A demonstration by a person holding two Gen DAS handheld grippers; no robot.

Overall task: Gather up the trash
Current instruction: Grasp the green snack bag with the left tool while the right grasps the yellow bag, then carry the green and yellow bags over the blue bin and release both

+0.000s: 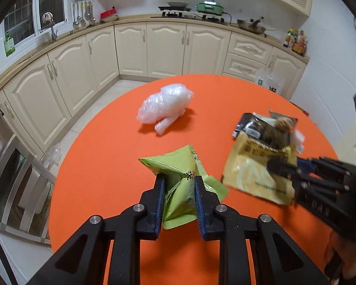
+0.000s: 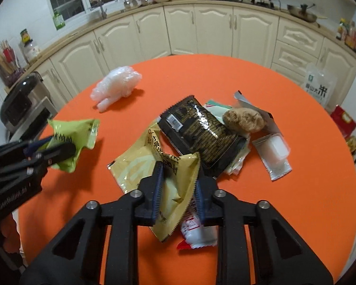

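Each camera rides just behind its own claw and looks forward and steeply down along the two fingers onto the orange desk, close above it. The left view has the left claw low in the middle, the right view the right claw. Both face the cream cabinets and the stove at the far wall. They share the desk top, the clear plastic bag, and each catches the other claw at its edge.

Red-white wrapper half hidden behind jaws
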